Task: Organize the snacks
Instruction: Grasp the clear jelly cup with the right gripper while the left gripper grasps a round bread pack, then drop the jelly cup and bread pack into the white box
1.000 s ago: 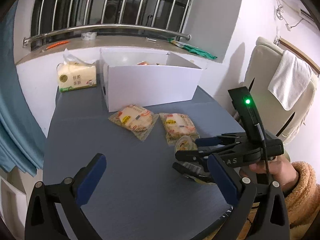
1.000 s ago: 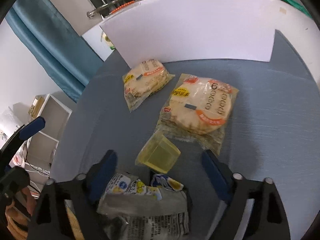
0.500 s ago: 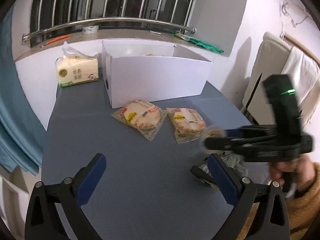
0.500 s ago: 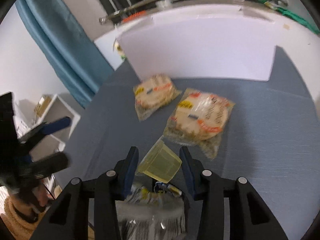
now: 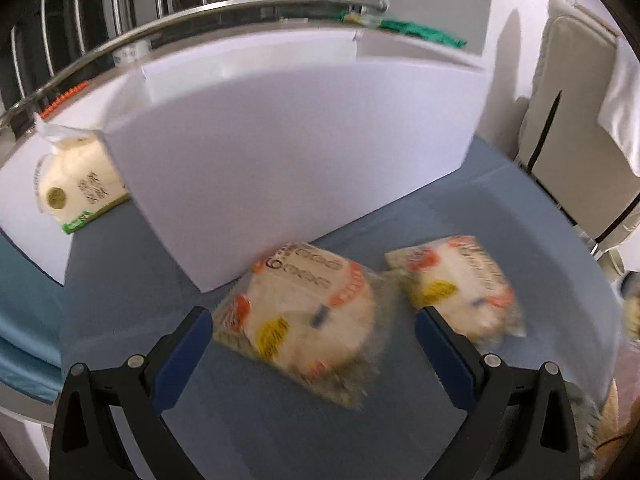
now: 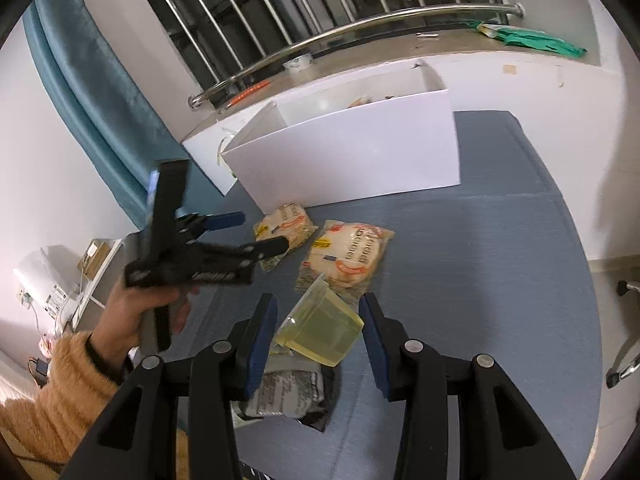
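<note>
My left gripper (image 5: 310, 338) is open, its fingers on either side of a round cake packet (image 5: 304, 316) lying by the white box (image 5: 288, 152). A second cake packet (image 5: 460, 286) lies to its right. In the right wrist view my right gripper (image 6: 318, 334) is shut on a yellow jelly cup (image 6: 320, 330), held above the blue table. The left gripper (image 6: 256, 232) reaches over the first packet (image 6: 284, 226); the second packet (image 6: 348, 256) lies beside it. The box (image 6: 352, 160) stands behind, with snacks inside.
A dark foil snack bag (image 6: 288, 396) lies under my right gripper. A tissue pack (image 5: 76, 184) stands left of the box. A cream chair (image 5: 572, 128) is at the right. A window ledge with a steel rail (image 6: 360, 28) runs behind the blue table (image 6: 500, 280).
My right gripper has shut on the jelly cup and lifted it well above the table. My left gripper has moved forward, down to the left cake packet.
</note>
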`<state>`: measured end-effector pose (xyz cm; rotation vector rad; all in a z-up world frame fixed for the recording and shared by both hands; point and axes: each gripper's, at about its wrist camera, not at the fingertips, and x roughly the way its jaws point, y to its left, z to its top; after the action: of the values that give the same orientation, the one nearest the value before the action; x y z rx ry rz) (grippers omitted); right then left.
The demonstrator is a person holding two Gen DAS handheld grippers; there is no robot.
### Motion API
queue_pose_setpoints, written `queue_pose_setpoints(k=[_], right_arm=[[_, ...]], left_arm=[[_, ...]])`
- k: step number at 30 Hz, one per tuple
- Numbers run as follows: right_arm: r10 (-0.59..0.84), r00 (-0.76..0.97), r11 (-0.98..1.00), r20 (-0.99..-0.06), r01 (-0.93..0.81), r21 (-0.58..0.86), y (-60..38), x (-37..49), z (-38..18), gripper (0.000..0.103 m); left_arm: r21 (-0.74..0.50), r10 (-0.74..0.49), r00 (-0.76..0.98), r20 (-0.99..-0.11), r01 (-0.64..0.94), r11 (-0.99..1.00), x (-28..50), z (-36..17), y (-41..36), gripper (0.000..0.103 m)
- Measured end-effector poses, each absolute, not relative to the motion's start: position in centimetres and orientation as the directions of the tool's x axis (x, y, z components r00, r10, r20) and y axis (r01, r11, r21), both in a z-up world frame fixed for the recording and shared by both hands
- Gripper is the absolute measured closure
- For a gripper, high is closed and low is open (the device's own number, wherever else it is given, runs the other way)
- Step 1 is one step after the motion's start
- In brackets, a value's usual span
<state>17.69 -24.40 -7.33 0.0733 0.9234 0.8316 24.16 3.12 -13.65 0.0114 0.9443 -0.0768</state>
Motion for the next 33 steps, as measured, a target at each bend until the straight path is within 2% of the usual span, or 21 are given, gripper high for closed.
queue_pose_setpoints(k=[3,5,7,8,9,17,22,25,28,33], right_arm=[[0.663,0.321,0.697,-0.676,-0.593,0.403,-24.9,18.0,-7.7,0.057],[0.664,0.32,0.699,-0.675,-0.587,0.41,-25.2,18.2,-8.0,0.057],[0.667,0.318,0.698,-0.674,-0.583,0.417,-25.4,18.3,-8.2,0.057],[0.667,0.316,0.698,-0.674,-0.582,0.417,-25.4,18.3,-8.3,0.057],[0.666,0.316,0.698,-0.675,-0.583,0.416,-25.4,18.4,-8.3,0.057],[0.68,0.319,0.687,-0.66,-0.59,0.423,-25.1,18.7,-7.8,0.057],[0.697,0.343,0.671,-0.63,-0.623,0.402,-23.6,20.8,-5.3,0.056],[0.708,0.366,0.662,-0.605,-0.642,0.387,-21.9,23.3,-2.9,0.056],[0.717,0.395,0.658,-0.574,-0.655,0.372,-19.8,26.7,-0.1,0.056],[0.686,0.438,0.697,-0.581,-0.624,0.353,-16.6,33.5,2.6,0.056]], left_arm=[[-0.03,-0.06,0.538,-0.841,0.065,0.997,25.8,-15.4,3.6,0.0],[-0.013,-0.047,0.556,-0.83,0.065,0.998,25.8,-15.6,3.6,0.001],[-0.034,-0.058,0.569,-0.82,0.052,0.998,25.5,-15.3,3.7,0.009],[-0.061,-0.087,0.576,-0.813,0.065,0.996,25.3,-14.9,3.7,0.021],[-0.074,-0.098,0.574,-0.813,0.065,0.995,24.9,-14.7,3.7,0.022],[-0.158,-0.172,0.697,-0.696,0.085,0.984,20.2,-9.6,4.1,0.022],[-0.206,-0.207,0.808,-0.551,0.109,0.973,18.6,-2.4,5.6,0.022],[-0.195,-0.173,0.852,-0.494,0.085,0.977,19.7,1.1,6.1,0.022],[-0.222,-0.175,0.862,-0.476,0.075,0.972,22.7,3.1,7.6,0.022],[-0.235,-0.156,0.839,-0.521,0.035,0.971,27.9,3.7,9.1,0.022]])
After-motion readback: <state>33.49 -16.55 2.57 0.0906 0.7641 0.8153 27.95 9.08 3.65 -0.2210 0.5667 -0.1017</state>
